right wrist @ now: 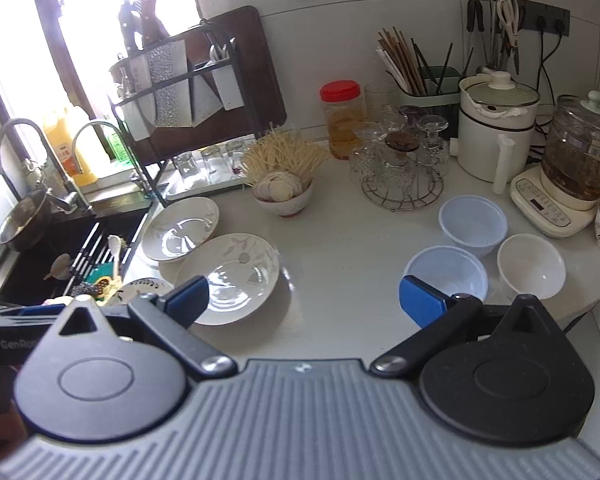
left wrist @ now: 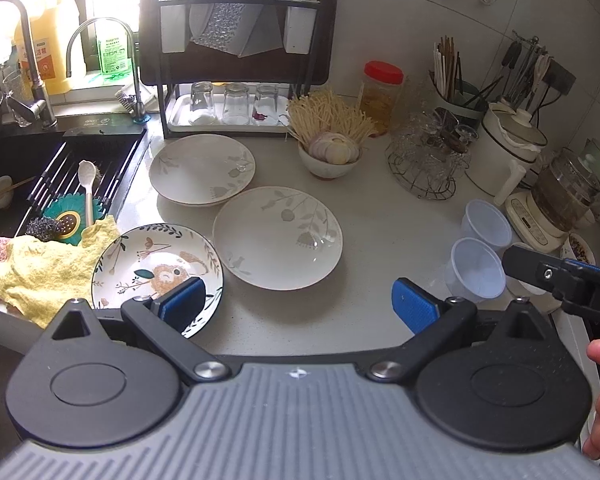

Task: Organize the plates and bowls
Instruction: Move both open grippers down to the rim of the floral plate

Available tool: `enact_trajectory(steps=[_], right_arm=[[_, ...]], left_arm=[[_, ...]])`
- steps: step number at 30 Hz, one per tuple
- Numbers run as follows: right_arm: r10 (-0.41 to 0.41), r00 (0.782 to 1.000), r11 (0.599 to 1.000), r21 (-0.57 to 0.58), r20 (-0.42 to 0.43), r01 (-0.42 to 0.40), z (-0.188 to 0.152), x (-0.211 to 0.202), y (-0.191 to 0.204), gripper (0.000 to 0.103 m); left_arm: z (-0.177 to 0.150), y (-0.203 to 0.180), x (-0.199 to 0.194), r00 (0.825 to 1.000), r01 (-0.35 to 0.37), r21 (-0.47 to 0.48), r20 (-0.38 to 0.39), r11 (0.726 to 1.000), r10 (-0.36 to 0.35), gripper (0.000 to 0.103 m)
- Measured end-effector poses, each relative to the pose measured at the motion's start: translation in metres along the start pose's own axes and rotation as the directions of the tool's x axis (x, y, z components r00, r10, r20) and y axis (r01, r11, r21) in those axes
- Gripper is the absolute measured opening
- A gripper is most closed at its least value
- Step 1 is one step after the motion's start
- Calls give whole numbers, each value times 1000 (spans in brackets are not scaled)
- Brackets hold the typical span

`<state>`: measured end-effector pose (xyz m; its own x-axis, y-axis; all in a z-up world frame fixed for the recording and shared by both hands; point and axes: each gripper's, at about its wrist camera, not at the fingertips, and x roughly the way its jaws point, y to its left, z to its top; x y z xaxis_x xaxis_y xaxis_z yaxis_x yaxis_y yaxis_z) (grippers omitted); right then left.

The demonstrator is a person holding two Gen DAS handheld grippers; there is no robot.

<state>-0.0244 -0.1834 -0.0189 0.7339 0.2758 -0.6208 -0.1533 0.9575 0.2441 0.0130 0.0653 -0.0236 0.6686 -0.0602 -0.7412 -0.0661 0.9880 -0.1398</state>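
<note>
Both the left gripper (left wrist: 300, 302) and right gripper (right wrist: 304, 300) are held wide, empty; the near plate (left wrist: 278, 236) should be gripped by its rim.

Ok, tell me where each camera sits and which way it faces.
Left wrist: on the open left gripper, facing the counter toward the sink; shows the patterned plate, the other gripper's tip, a thumb.
Right wrist: on the open right gripper, facing the counter; shows the white bowl.
Shared: the leaf plate, the red-lidded jar.

Left gripper (left wrist: 300, 300) fingers spread wide, right gripper (right wrist: 304, 298) likewise (both empty)
</note>
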Motion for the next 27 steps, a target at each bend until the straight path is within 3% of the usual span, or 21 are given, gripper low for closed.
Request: enact_trajectory(steps=[12, 20, 27], right_arm=[[34, 999, 999, 32, 3, -34, -16, 4, 54, 103], [61, 998, 997, 46, -16, -60, -21, 6, 67, 103], [90, 995, 992, 88, -32, -87, -16, 21, 70, 103]], left_arm=[[-16, 55, -25, 998, -55, 24, 8, 998, 55, 101], [-28, 75, -29, 998, -50, -54, -42, 997, 48, 101], [-27, 85, -39, 998, -65, -102, -4, 993, 65, 101]])
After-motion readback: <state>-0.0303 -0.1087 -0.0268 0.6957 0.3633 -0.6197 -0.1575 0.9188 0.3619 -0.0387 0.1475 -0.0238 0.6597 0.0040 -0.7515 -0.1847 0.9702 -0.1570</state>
